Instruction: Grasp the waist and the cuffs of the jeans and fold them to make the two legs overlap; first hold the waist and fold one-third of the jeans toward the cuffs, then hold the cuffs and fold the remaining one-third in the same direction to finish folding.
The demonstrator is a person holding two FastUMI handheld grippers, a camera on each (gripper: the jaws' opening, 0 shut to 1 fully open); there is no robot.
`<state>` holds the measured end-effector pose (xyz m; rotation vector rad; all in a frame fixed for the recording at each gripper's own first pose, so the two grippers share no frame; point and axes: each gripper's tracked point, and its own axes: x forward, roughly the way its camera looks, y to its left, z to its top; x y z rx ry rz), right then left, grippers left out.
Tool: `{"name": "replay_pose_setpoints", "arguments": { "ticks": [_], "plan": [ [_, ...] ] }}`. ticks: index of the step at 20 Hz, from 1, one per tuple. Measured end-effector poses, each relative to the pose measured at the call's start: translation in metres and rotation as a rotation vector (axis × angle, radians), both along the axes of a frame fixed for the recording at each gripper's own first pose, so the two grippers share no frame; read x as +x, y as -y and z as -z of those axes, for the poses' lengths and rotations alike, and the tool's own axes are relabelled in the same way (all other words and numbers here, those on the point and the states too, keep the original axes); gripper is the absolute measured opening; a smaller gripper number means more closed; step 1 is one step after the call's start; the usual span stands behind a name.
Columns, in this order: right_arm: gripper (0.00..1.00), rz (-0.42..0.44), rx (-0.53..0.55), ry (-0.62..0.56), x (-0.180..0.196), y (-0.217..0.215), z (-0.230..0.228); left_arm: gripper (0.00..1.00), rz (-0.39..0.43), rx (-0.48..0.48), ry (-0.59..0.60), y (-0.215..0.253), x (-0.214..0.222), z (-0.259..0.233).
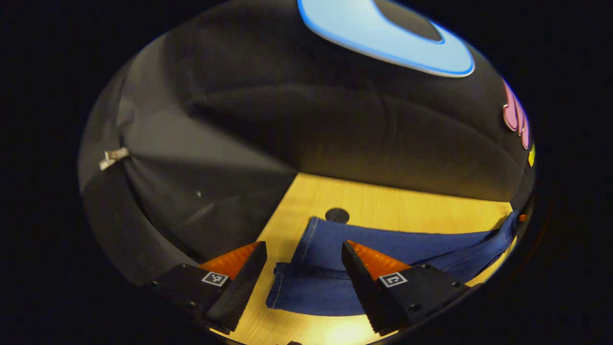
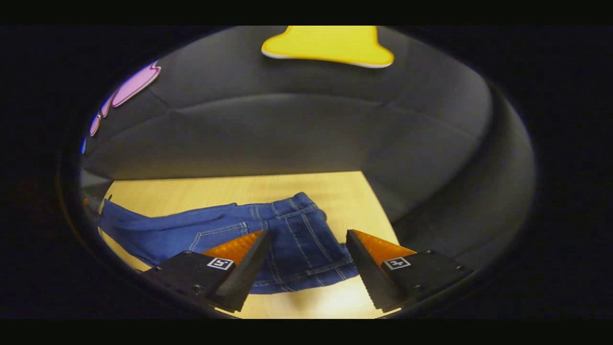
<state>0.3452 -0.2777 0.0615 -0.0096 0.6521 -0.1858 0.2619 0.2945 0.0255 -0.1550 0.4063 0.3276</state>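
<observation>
black tongs [image 1: 302, 282], square coded markers, screws

Both grippers hover with jaws spread, holding nothing.

The left gripper [image 1: 301, 278] is seen in the left gripper view with its two fingers [image 1: 239, 282] angled inward toward their tips and a wide gap between them; nothing is pinched, and the tips hang above the cuff end of the jeans [image 1: 383, 244] without touching the cloth. The right gripper [image 2: 306, 268] in the right gripper view is posed the same way, fingers [image 2: 368, 273] spread wide apart, poised over the waist end of the jeans and clear of the fabric. Each gripper points forward and downward toward the tabletop [image 1: 383, 201].
</observation>
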Motion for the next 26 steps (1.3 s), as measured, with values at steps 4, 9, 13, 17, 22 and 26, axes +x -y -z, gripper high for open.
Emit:
{"name": "replay_pose_setpoints", "arguments": {
  "ticks": [4, 9, 13, 17, 22, 26],
  "plan": [
    [0.97, 0.067, 0.039, 0.131, -0.019, -0.001, 0.005, 0.96, 0.013, 0.070, 0.120, 0.051, -0.065, -0.047],
    [0.94, 0.168, 0.112, 0.154, -0.025, 0.014, 0.033, 0.96, 0.041, 0.045, 0.179, 0.129, -0.125, -0.071],
    [0.99, 0.251, 0.137, 0.169, -0.029, 0.044, 0.047, 0.96, 0.066, 0.053, 0.191, 0.166, -0.145, -0.087],
    [0.99, 0.299, 0.244, 0.133, -0.031, 0.041, 0.075, 0.96, 0.110, -0.014, 0.194, 0.204, -0.143, -0.083],
    [0.92, 0.279, 0.252, 0.147, -0.025, 0.034, 0.089, 0.97, 0.150, -0.066, 0.184, 0.229, -0.132, -0.071],
    [0.79, 0.256, 0.226, 0.134, -0.020, 0.018, 0.098, 0.97, 0.174, -0.080, 0.174, 0.250, -0.122, -0.063]
  ]
}}
